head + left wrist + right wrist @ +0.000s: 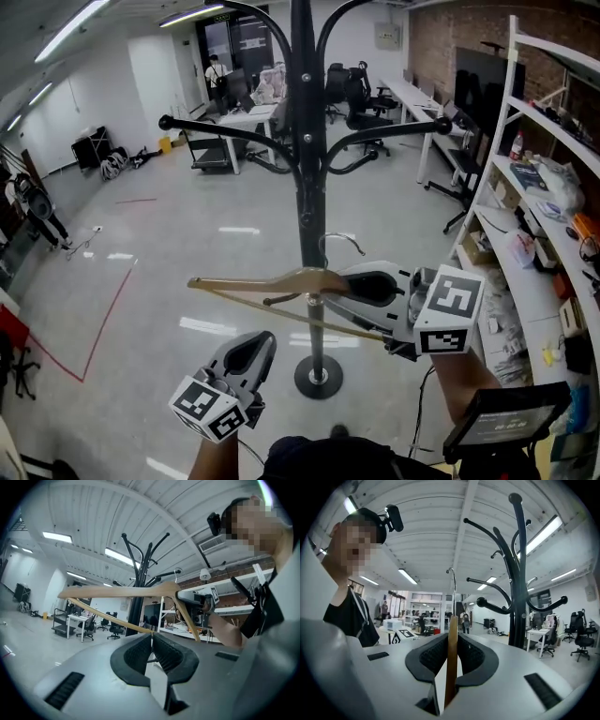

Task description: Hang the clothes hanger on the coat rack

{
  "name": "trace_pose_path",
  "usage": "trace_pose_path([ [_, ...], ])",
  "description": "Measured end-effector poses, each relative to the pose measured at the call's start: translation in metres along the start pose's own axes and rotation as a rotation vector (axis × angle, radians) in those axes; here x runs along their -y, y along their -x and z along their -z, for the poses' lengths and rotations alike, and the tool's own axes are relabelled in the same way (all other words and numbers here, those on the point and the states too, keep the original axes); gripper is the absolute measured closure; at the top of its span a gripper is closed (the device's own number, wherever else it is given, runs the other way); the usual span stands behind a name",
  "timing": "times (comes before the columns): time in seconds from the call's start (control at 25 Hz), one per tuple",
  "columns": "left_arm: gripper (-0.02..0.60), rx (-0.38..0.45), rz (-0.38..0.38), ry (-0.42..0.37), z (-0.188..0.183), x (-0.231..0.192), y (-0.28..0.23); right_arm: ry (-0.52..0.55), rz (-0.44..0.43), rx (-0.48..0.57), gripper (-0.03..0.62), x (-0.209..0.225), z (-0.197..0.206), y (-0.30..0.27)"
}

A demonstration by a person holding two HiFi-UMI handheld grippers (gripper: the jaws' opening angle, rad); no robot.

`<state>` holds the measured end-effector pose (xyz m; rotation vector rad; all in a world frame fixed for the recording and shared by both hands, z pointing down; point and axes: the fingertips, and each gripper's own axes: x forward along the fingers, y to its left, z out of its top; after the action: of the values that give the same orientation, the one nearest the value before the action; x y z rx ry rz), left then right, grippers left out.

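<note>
A wooden clothes hanger [281, 282] with a metal hook [342, 242] hangs level in front of the black coat rack [306, 141]. My right gripper [349, 284] is shut on the hanger's right shoulder; in the right gripper view the wood [452, 653] stands edge-on between the pads, with the hook [452, 585] above. The rack's arms [506, 590] curve up to the right of it. My left gripper [259, 346] is lower and nearer, jaws together and empty. In the left gripper view the hanger [122, 591] crosses above the left gripper [151, 641], in front of the rack [139, 571].
The rack's round base [318, 376] stands on the grey floor just ahead. White shelving [525, 187] full of items runs along the right. Desks and office chairs [361, 94] stand farther back. Red tape [103, 328] marks the floor at left.
</note>
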<state>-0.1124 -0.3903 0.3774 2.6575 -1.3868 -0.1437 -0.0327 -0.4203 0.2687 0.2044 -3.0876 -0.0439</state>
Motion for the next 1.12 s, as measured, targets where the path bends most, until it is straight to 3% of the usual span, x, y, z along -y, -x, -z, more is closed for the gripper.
trace_pose_path([
  [0.2,0.580,-0.044,-0.006,0.001,0.007,-0.018,-0.015,-0.006,-0.130,-0.016,0.539,0.017,-0.003,-0.026],
  [0.8,0.580,-0.106,0.067,-0.023,0.017,-0.044,-0.049,-0.125,-0.166,-0.064,0.539,0.092,0.045,-0.052],
  [1.12,0.580,-0.103,0.074,-0.020,0.012,-0.051,-0.061,-0.126,-0.219,-0.071,0.539,0.110,0.056,-0.057],
])
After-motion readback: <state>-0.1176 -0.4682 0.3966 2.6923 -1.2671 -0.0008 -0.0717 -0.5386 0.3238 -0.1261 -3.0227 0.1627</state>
